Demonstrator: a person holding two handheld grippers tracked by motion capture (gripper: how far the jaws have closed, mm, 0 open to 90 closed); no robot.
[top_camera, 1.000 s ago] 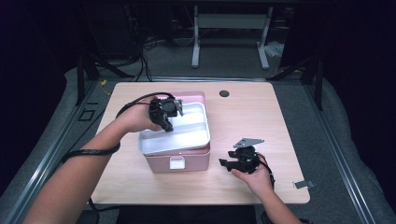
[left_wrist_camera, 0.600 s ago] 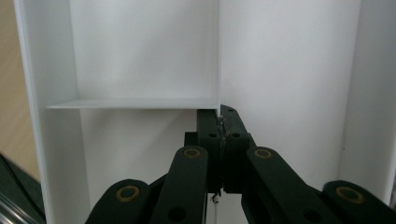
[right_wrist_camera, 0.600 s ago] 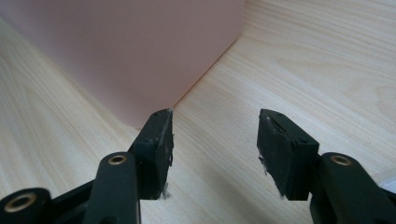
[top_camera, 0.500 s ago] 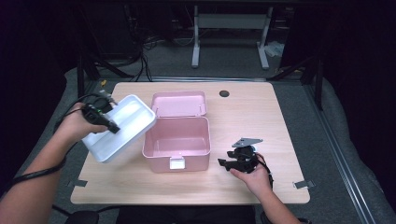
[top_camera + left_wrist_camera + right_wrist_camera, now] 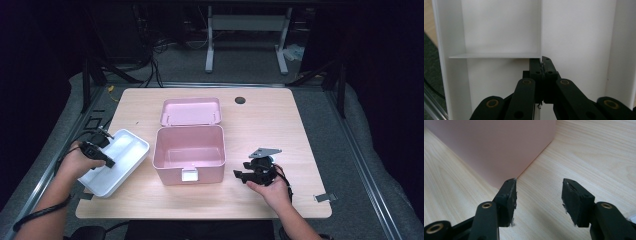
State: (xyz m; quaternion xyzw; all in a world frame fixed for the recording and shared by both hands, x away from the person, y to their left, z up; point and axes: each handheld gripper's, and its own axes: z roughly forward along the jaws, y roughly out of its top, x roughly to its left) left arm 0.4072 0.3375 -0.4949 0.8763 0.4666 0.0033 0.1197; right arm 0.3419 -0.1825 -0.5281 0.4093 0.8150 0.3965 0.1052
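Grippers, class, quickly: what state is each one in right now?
Left gripper: jaws shut on the white tray's inner divider.
Right gripper: jaws open, nothing between them, beside the pink box.

surface: wooden table [image 5: 280, 130] | on it: open pink box [image 5: 189, 152]; white tray [image 5: 122, 159] at left edge

High view sits above the near edge, looking forward and down over the whole table [image 5: 280, 120]. Left gripper view is jammed right up against the white tray [image 5: 499, 27], peering along its divider. Right gripper view hovers low, facing the pink box [image 5: 494, 145], which the high view shares.
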